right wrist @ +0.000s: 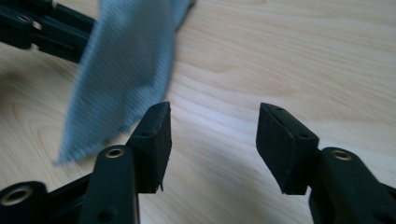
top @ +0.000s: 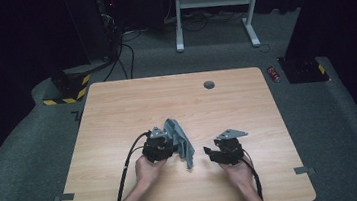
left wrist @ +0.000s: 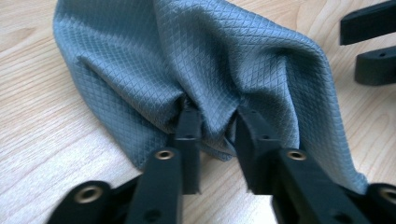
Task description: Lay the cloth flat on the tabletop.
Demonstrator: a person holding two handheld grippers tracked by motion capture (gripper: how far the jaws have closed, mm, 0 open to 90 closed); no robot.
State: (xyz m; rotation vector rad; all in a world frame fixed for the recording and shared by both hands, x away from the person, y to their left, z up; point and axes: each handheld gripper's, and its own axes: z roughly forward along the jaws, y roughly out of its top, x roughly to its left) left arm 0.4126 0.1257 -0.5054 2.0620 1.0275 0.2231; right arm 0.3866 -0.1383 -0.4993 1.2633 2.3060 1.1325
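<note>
A grey quilted cloth [top: 180,136] lies bunched on the wooden table [top: 117,112], a little in front of its middle. My left gripper [top: 172,147] comes at it from the left and is shut on a raised fold. In the left gripper view the cloth [left wrist: 205,60] puckers between the two black fingertips [left wrist: 189,122]. My right gripper [top: 208,152] hovers to the right of the cloth, apart from it and open. Bare wood shows between its pads [right wrist: 154,135], with the cloth's [right wrist: 126,70] hanging edge just left of them.
A round cable hole [top: 209,84] sits near the table's far edge. Tape marks [top: 64,197] flag the front corners. On the carpet beyond are a red can [top: 274,74], a white desk frame [top: 214,6] and a yellow-black striped base [top: 67,89].
</note>
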